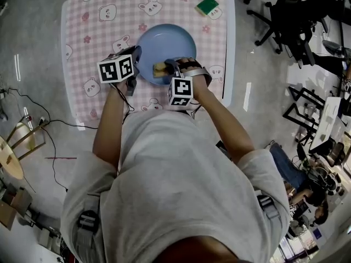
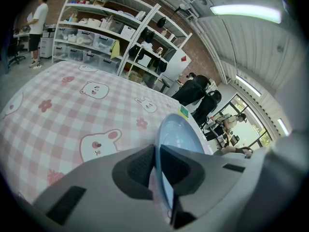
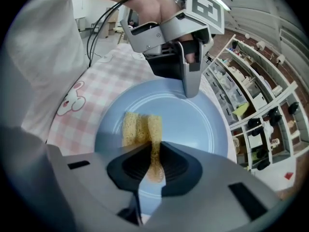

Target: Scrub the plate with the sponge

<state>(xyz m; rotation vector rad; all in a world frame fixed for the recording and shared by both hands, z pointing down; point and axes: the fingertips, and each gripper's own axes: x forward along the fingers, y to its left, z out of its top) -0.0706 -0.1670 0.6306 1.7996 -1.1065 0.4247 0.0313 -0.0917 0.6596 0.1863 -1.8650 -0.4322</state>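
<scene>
Table: We see a table with a pink and white checked cloth [image 1: 104, 34] that has little bears and bunnies on it.
Plate: The round light-blue plate [image 1: 167, 44] is on the cloth, in the middle of the table on the side close to us. It fills much of the right gripper view [image 3: 193, 124].
Sponge: The yellow, rough sponge [image 1: 159, 69] is on the near part of the plate. It touches the blue inside of the plate [image 3: 129, 128].
Left gripper: We hold the left gripper [image 1: 134, 58] at the left rim of the plate. Its two dark jaws are closed on the thin rim [image 2: 157, 166], one jaw on each side. In the right gripper view it [image 3: 189, 87] comes in from the far side and pinches the edge. We cannot tell if that side of the plate is lifted off the cloth.
Right gripper: We hold the right gripper [image 1: 166, 68] over the near side of the plate. Its jaws are squeezed on one end of the sponge [image 3: 153, 154], and the rest of the sponge sticks out in front onto the plate.
Green thing: A small flat green square [image 1: 207, 5] lies at the far right corner of the table, well away from the plate.
Room: Behind the table there are white shelves with boxes [image 2: 104, 35].
</scene>
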